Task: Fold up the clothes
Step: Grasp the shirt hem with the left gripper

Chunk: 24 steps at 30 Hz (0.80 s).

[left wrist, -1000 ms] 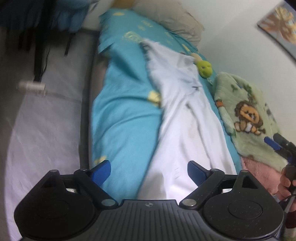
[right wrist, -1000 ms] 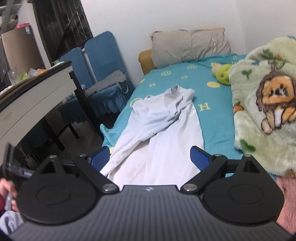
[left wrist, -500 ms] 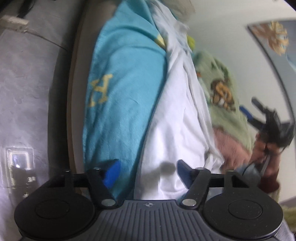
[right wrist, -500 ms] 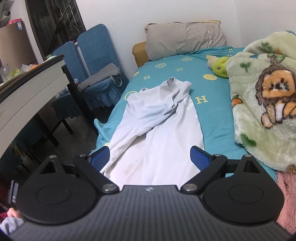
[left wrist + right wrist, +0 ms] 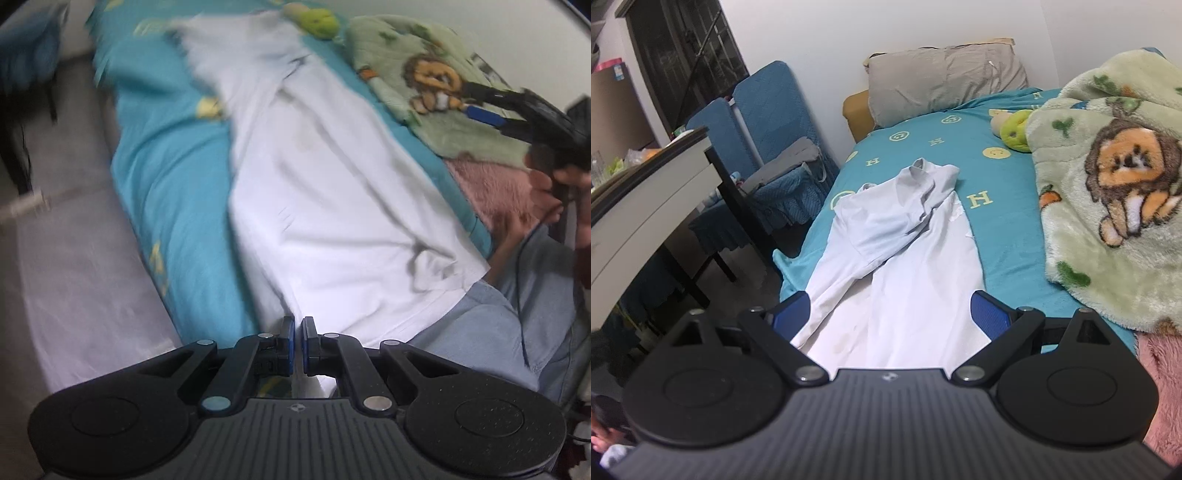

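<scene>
One white garment [image 5: 905, 258] is laid lengthwise on the turquoise bedsheet [image 5: 993, 177], collar toward the grey pillow [image 5: 942, 85], with a green lion blanket [image 5: 1108, 184] beside it. Its near hem is met by the left gripper [image 5: 297, 334], whose jaws have just been closing and are pressed together at the hem's left corner; whether cloth is pinched cannot be told. The right gripper [image 5: 890, 306] is held above the garment's near end, jaws spread wide, nothing gripped.
</scene>
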Tool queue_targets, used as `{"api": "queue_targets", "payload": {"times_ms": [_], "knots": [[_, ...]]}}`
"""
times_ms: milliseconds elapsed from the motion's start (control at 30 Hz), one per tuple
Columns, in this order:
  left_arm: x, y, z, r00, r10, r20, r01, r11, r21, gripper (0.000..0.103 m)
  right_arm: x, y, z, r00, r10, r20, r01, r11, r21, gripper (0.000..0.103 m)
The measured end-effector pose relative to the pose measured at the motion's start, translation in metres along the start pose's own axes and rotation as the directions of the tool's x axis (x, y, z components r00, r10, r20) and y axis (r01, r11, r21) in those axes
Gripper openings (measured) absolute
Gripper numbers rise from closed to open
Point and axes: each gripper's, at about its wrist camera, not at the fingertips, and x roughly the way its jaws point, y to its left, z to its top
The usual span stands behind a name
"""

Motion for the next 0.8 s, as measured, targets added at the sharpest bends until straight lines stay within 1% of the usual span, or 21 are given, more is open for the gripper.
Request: {"api": "queue_targets", "payload": {"times_ms": [167,267,367,433,500,567,700,800], "knots": [[-0.014,-0.086,0.051,0.994,0.102,0.037,-0.105,0.989,0.105,0.004,0.001,-0.022,-0.001,0.999,-0.028,-0.028,0.029,0.999,0.046,0.095],[-0.015,-0.137,0.076,0.99,0.123,0.064,-0.131,0.978,0.159,0.004,0.005,-0.036,-0.002,0.998,-0.045,-0.052,0.05,0.995,0.092,0.095],[0.0,-0.189,0.087,0.99,0.128,0.063,-0.139,0.962,0.237,0.004,0.005,-0.048,-0.001,0.997,-0.041,-0.062,0.049,0.99,0.135,0.095],[0.015,-0.213,0.082,0.99,0.129,0.047,-0.138,0.951,0.278,0.004,0.003,-0.053,-0.002,0.997,-0.038,-0.06,0.047,0.988,0.149,0.095],[0.036,-0.229,0.074,0.991,0.129,0.024,-0.131,0.945,0.301,0.004,0.002,-0.057,-0.002,0.998,-0.035,-0.059,0.044,0.986,0.159,0.095],[0.065,-0.237,0.064,0.991,0.133,-0.001,-0.127,0.946,0.298,0.004,0.001,-0.061,-0.003,0.998,-0.032,-0.062,0.042,0.985,0.168,0.095],[0.116,-0.233,0.047,0.988,0.137,-0.07,-0.118,0.967,0.227,0.005,0.003,-0.068,-0.008,0.995,-0.039,-0.089,0.054,0.982,0.182,0.095],[0.141,-0.226,0.037,0.984,0.128,-0.127,-0.103,0.977,0.186,0.01,0.003,-0.075,-0.015,0.991,-0.049,-0.123,0.073,0.977,0.199,0.095]]}}
